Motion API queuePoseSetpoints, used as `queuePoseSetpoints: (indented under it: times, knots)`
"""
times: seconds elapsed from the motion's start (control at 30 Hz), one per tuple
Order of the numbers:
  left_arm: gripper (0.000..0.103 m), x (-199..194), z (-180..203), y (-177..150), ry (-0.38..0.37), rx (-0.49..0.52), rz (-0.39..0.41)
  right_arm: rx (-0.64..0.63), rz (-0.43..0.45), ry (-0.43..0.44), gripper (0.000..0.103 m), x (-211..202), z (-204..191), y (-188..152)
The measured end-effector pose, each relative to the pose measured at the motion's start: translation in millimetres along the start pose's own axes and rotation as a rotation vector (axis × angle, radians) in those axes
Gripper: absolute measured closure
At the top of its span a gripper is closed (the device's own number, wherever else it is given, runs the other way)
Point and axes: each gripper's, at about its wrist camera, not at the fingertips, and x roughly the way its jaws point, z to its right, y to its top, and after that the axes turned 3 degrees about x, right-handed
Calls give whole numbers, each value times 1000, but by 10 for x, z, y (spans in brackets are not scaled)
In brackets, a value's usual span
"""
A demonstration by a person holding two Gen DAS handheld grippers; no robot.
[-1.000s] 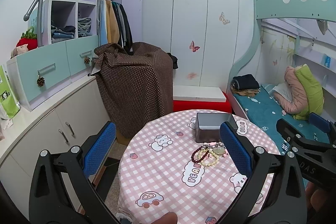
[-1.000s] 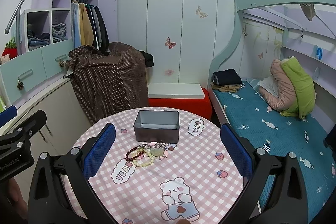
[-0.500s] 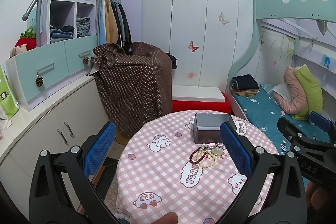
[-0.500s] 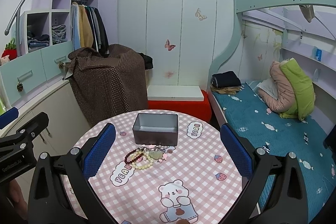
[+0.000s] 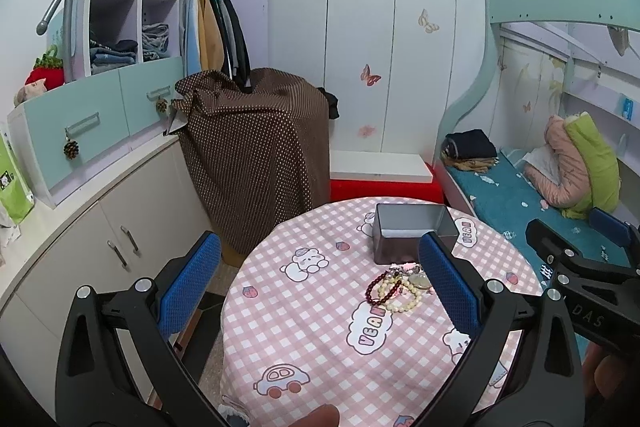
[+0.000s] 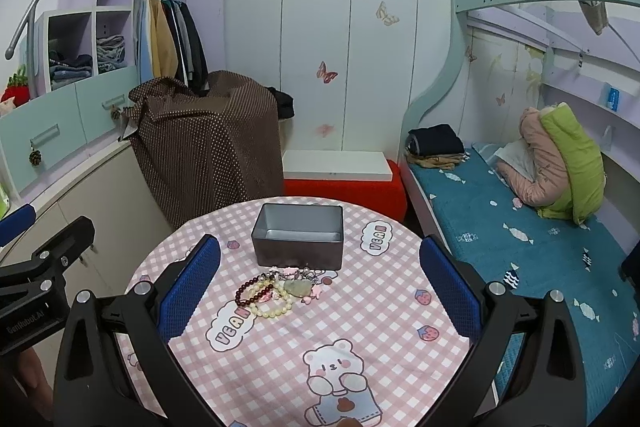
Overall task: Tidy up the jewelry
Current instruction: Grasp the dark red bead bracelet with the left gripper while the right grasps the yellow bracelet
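A pile of jewelry lies on the round table with its pink checked cloth: a dark red bead bracelet, a cream bead bracelet, a pale green pendant. Behind it stands an open grey metal box, empty as far as I see. My right gripper is open, above the table's near side. My left gripper is open, left of the pile; the box is partly behind its right finger.
A brown dotted cloth covers a bulky object behind the table. Cabinets and drawers run along the left wall. A red bench with a white board and a bunk bed lie behind and to the right.
Both views have drifted slightly; the table and jewelry sit a little further left in the left wrist view. Both grippers stay open and empty.
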Motion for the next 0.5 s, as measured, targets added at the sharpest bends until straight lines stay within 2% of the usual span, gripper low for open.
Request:
queuePoseSetpoints:
  times: [0.2, 0.5]
  knots:
    - [5, 263, -42, -89, 9, -2, -45, -17, -58, -7, 7, 251, -13, -70]
    - [5, 992, -8, -543, -5, 23, -216, -57, -266, 1, 7, 1014, -58, -464]
